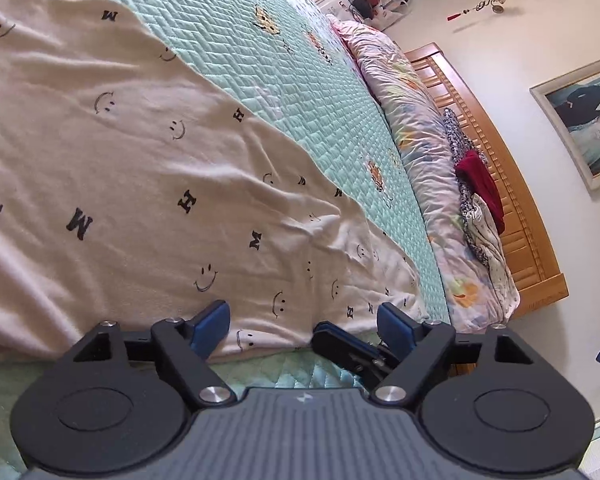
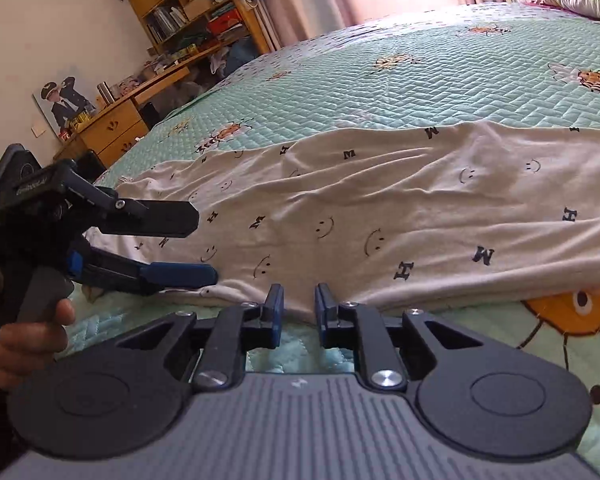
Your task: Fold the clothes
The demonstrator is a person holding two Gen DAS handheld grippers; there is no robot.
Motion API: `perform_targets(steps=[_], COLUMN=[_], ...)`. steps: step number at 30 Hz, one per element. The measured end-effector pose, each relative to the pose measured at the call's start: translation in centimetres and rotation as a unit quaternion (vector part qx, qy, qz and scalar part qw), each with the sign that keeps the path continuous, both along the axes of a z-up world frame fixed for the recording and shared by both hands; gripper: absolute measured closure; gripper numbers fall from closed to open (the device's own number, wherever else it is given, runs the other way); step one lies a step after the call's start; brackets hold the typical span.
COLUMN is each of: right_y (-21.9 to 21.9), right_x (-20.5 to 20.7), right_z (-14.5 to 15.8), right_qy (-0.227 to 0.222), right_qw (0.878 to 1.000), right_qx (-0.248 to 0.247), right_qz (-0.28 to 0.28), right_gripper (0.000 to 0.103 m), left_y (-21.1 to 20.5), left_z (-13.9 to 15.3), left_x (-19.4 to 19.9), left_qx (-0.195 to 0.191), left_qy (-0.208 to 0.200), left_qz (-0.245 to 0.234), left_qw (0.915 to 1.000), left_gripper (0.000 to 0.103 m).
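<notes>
Beyond the left gripper, whose jaws stand spread wide with nothing pinched, the near hem of a cream garment printed with smiley faces and black letters runs across between the two blue pads, lying flat on the quilted mint bedspread of the bed. Ahead of those jaws the cloth stretches away, creased but spread out in a single sheet, and past its far edge sits a rumpled floral duvet against the wooden headboard. Over to the right of the left jaws, the right gripper sits at the same hem; its jaws are parted only a little, and the edge of the cloth bulges up in the narrow gap between them, though I cannot tell whether the pads actually press on it. In the right wrist view the left gripper shows side-on, a hand round its handle, its spread jaws poised above and below the cloth's corner. I judge the step in hand is taking hold of the near edge at two points for a first fold. The next move calls for both jaws to pinch the hem firmly, then lift and carry it together toward the far edge.
</notes>
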State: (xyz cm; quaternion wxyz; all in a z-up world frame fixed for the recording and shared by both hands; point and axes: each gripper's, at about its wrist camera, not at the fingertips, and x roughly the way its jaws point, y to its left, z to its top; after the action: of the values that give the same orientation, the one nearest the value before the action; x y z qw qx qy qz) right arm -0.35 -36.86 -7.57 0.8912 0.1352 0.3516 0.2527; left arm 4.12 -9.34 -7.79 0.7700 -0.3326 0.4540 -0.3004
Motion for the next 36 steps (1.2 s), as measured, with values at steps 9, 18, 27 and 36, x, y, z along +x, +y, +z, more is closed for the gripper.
perform_targets(steps=[9,18,27,36], right_y=[-5.9,-10.6,-14.7,-19.2], right_x=[0.3,-0.2,-1.0,0.0], right_z=[-0.1,1.7,0.5,-1.5], right_qy=[-0.009,-0.053,-0.033,-0.008], right_qw=[0.993,0.983,0.968,0.953], right_qx=[-0.052,0.026,-0.030,-0.009], right_qz=[-0.101,-0.175,-0.248,-0.304], right_gripper=[0.088,0.088,0.094,0.095], left_y=[-1.1,-1.0,-0.7,-0.8], left_z=[-0.2,0.9,0.1,-0.1], left_x=[0.8,0.7,0.9,0.8], left_qx=[0.015,0.038,0.029,0.029], left_qy=[-0.007,-0.017,-0.009,-0.013], left_qz=[-0.002,0.007,0.009,0.006], left_qw=[0.9999,0.9991,0.9995,0.9995], left_gripper=[0.009,0.009,0.009,0.010])
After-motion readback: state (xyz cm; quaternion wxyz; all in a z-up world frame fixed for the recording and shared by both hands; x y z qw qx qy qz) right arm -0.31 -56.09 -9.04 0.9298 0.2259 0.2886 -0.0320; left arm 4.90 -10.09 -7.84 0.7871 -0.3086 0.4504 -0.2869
